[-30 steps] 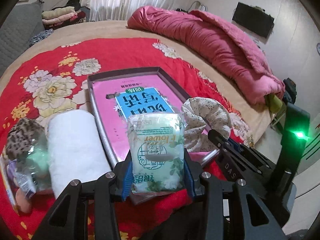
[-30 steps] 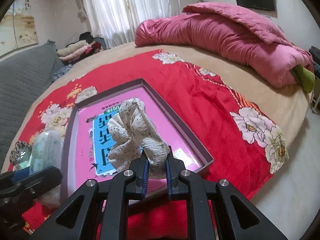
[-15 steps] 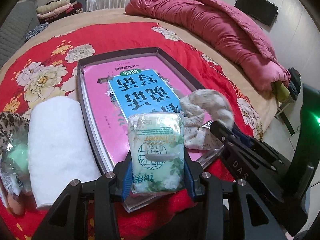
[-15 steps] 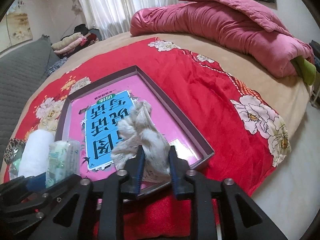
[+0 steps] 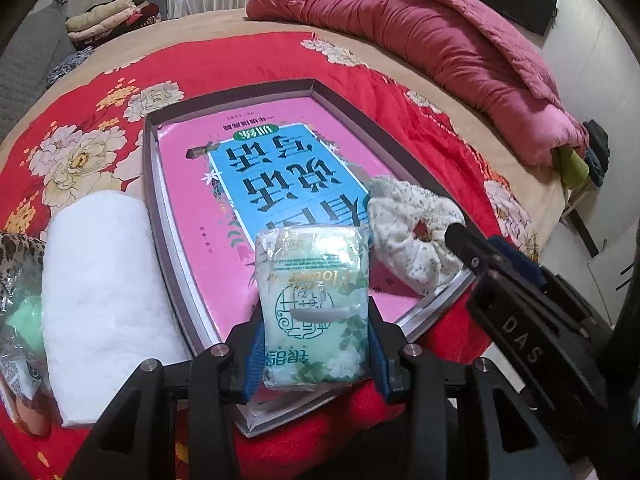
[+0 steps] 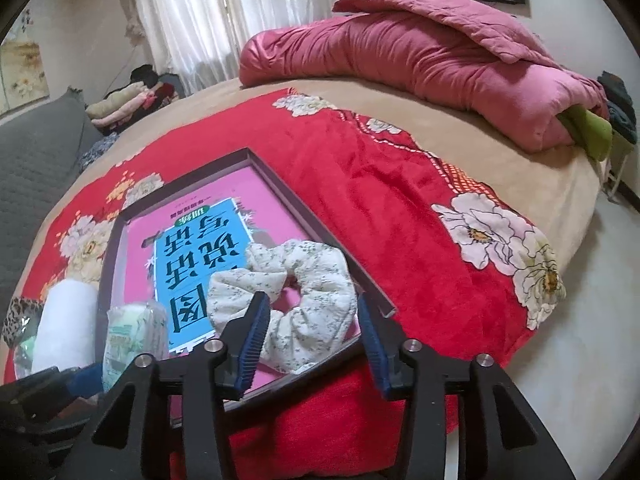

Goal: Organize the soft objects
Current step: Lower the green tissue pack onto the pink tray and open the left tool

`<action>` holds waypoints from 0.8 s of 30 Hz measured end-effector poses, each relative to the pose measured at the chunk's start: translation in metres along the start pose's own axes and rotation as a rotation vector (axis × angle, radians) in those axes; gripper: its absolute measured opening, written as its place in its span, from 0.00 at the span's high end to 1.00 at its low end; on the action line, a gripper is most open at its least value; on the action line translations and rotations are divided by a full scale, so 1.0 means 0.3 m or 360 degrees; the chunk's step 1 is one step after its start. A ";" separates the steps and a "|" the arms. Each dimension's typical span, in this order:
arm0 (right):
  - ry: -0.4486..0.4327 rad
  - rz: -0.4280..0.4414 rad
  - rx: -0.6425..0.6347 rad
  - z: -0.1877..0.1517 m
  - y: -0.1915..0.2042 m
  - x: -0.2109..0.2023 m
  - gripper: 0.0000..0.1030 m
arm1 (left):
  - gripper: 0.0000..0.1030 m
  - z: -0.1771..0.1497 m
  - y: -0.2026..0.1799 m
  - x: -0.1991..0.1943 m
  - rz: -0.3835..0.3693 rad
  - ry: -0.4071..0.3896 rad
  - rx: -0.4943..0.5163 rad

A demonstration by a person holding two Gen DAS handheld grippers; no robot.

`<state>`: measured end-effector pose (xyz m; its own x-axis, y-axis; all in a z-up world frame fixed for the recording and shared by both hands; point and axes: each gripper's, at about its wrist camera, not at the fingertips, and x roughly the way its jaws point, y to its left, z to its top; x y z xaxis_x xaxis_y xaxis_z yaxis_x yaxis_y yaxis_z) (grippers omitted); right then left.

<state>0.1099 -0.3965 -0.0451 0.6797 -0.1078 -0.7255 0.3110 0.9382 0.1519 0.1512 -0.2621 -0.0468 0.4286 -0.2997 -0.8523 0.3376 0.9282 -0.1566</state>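
- My left gripper [image 5: 314,354]: black frame, blue pads pressed on both sides of a pale green plastic-wrapped pack of tissues [image 5: 314,308]. The pack stands upright between the pads, above the near edge of the tray; whether its base touches the tray I cannot tell.
- My right gripper [image 6: 314,338]: jaws have just been opening and now stand apart. A cream floral fabric scrunchie [image 6: 294,298] lies between them; the left pad sits against its ruffle, the right pad looks clear of it, so nothing is gripped.
- Scrunchie, location: lying flat inside the tray at its near right corner, partly over the blue panel of the liner.
- Shallow rectangular tray with dark grey-brown rim [image 5: 150,184]: lined with a pink printed sheet [image 5: 188,200] bearing a blue panel of large characters. It rests on the blanket.
- White fluffy rolled towel [image 5: 96,280]: on the blanket, just beside the tray's left rim.
- Leopard-print soft item [image 5: 16,250] and a clear packet holding something mint green [image 5: 24,320]: left of the towel, at the frame edge, details unclear.
- Red blanket with white and yellow flowers [image 6: 384,184]: spread over a tan bed cover [image 6: 480,152].
- Pink quilted duvet [image 6: 420,52]: bundled along the far side of the bed, well apart from the tray.
- Stack of folded clothes [image 6: 124,102]: beyond the bed, near white curtains [image 6: 224,12].
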 end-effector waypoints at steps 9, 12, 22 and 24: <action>-0.0025 -0.0019 0.0006 -0.002 -0.005 -0.011 0.45 | 0.58 0.006 -0.017 0.039 0.0045 0.0075 0.0028; -0.0021 -0.0018 0.0006 -0.002 -0.005 -0.009 0.44 | 0.58 0.009 -0.018 0.052 0.0060 0.0109 0.0029; -0.0013 -0.0013 0.0015 -0.002 -0.010 -0.007 0.41 | 0.57 0.010 -0.017 0.077 0.0076 0.0169 0.0015; -0.0011 -0.0011 0.0017 -0.003 -0.010 -0.005 0.41 | 0.56 0.010 -0.018 0.080 0.0079 0.0176 0.0017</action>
<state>0.1074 -0.3989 -0.0450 0.6820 -0.1167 -0.7220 0.3230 0.9338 0.1541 0.1622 -0.2752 -0.0649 0.3503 -0.2269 -0.9087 0.3273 0.9387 -0.1082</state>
